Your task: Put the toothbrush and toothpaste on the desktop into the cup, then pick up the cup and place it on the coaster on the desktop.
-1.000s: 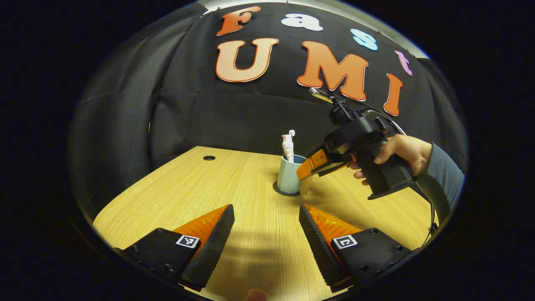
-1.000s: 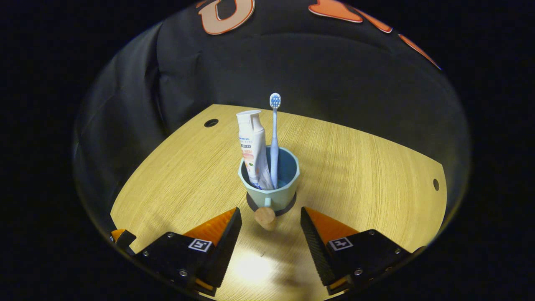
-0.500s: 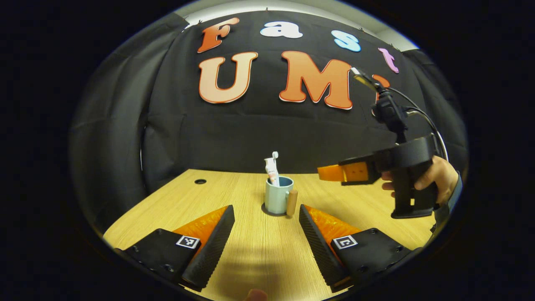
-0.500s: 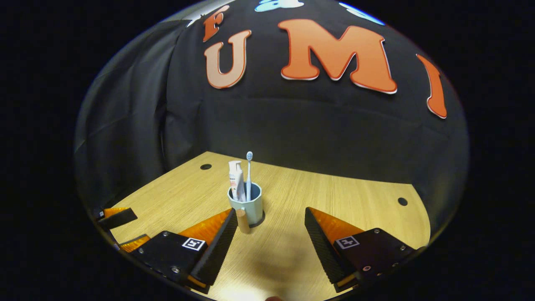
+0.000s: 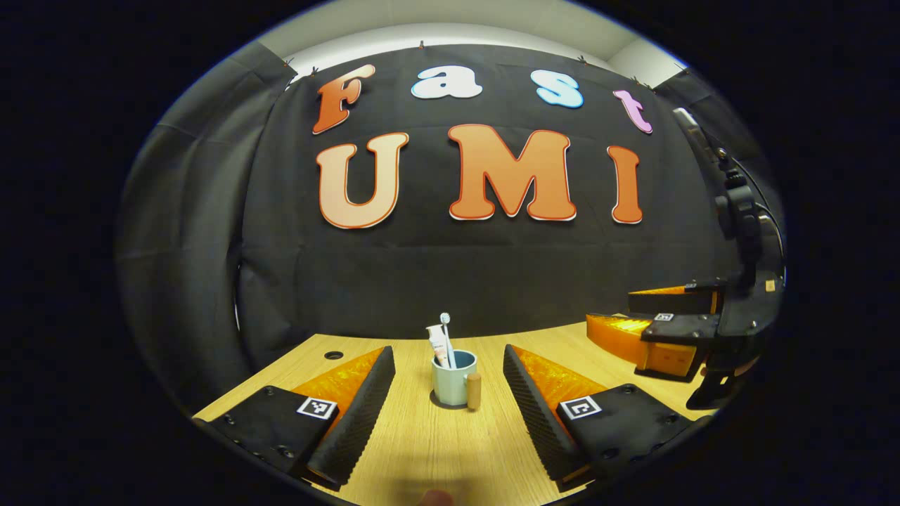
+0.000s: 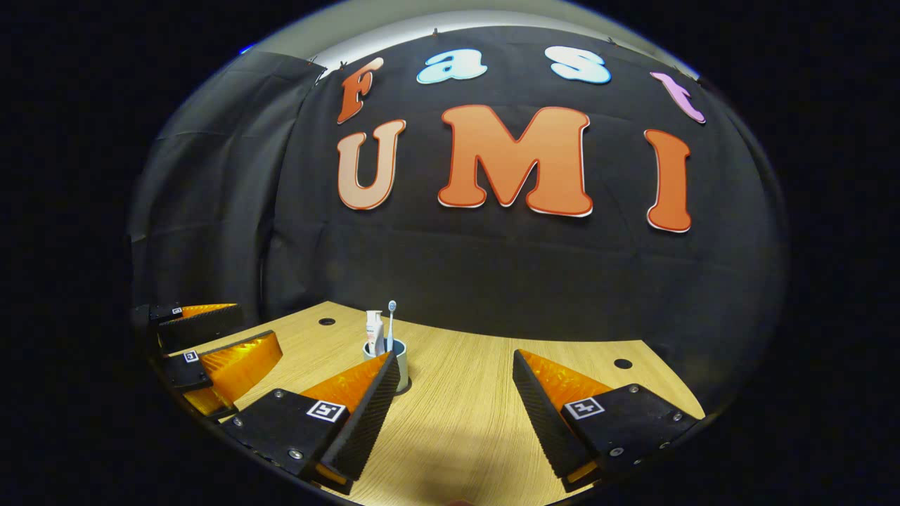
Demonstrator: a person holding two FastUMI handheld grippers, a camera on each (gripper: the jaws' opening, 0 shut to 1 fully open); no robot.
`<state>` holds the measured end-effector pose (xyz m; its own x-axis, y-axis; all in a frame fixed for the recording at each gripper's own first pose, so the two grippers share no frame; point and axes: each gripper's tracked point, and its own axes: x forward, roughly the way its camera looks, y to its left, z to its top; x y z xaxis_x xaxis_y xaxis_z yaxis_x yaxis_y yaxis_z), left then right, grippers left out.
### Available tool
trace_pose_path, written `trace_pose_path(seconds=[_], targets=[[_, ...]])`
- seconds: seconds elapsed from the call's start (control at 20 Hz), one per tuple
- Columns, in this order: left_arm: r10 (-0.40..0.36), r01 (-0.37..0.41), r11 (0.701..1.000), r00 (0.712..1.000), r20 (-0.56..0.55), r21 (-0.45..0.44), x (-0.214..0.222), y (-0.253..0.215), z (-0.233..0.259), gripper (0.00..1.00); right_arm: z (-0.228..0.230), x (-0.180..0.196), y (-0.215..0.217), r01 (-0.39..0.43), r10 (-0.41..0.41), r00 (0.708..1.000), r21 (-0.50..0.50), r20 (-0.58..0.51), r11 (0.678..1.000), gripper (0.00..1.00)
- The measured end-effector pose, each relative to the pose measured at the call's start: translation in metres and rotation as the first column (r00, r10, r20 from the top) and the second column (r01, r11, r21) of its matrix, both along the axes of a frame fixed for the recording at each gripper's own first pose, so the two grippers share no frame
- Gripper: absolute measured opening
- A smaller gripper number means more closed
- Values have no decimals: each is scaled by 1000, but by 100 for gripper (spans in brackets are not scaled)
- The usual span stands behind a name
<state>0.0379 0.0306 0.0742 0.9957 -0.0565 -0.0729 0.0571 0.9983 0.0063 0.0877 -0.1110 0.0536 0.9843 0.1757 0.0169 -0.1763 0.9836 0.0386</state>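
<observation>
A: Where does the job stand?

B: Nearly finished, I'd judge. In the left gripper view the cup (image 5: pixel 453 378) stands low in the middle of the frame, upright on the desk (image 5: pixel 436 450), with the toothbrush (image 5: pixel 446 337) and the toothpaste (image 5: pixel 439 346) both standing in it.

A: And the coaster?

B: A dark edge shows under the cup's base, which is probably the coaster (image 5: pixel 441 403), but it is small and far off, so I won't swear the cup sits squarely on it.

A: Is either gripper holding anything?

B: No. The left gripper (image 5: pixel 448 400) has its jaws spread wide, nothing between them, the cup well beyond the tips. The right gripper (image 6: pixel 455 400) is likewise released and empty; in its own view the cup (image 6: pixel 398 360) sits lower left of centre, partly behind one finger.

A: Can each be seen from the other side?

B: Yes: the right gripper sits at the right edge of the left gripper view, and the left at the lower left of the right gripper view.

A: So what's left?

B: Nothing that I can make out, if the dark edge is the coaster.
</observation>
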Motion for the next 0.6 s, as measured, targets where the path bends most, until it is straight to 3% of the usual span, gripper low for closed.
trace_pose_path(seconds=[0.2, 0.6], targets=[[0, 0, 1000, 999, 36, 5, -1, -13, 20, 99, -1, -18, -19, 39, -39, 998, 0, 51, 999, 97], [9, -9, 1000, 998, 61, -3, -2, -26, 35, 99, -11, -31, -38, 58, -60, 997, 34, 55, 998, 97]])
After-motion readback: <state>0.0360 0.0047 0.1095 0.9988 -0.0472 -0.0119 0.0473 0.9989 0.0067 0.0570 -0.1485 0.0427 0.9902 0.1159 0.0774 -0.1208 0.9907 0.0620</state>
